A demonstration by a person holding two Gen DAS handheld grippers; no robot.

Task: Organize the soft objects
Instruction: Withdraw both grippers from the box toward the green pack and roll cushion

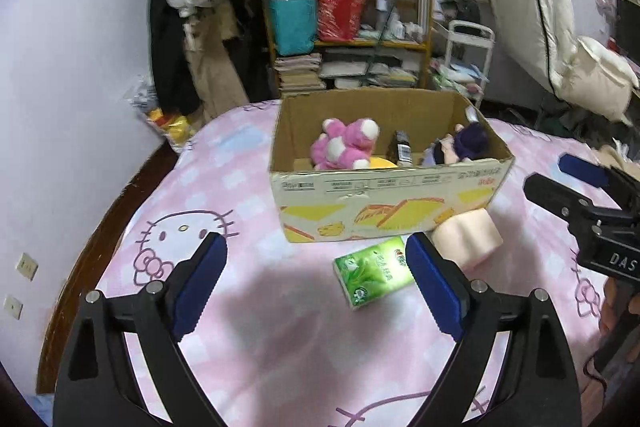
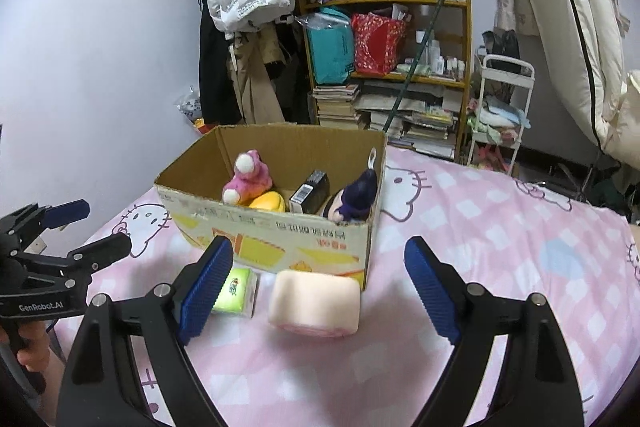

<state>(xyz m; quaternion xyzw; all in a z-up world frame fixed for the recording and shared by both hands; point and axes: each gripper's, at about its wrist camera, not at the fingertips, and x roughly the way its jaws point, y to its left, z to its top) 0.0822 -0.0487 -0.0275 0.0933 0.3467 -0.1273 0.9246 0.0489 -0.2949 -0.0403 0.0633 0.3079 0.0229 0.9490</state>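
Fingers wide on both grippers, nothing held.
Left gripper (image 1: 316, 279) lines up on the green tissue pack (image 1: 374, 271), right gripper (image 2: 319, 285) on the pale pink foam block (image 2: 315, 303); both sit on the bed just near of the cardboard box (image 2: 280, 243), probably next to go in.

A green tissue pack (image 1: 373, 276) and a pale pink foam block (image 2: 314, 302) lie side by side on the bed, just before the open cardboard box (image 2: 280, 243). Inside it sit a pink plush toy (image 1: 345, 144), a yellow soft piece (image 2: 267, 203) and a purple-haired doll (image 2: 356, 196).
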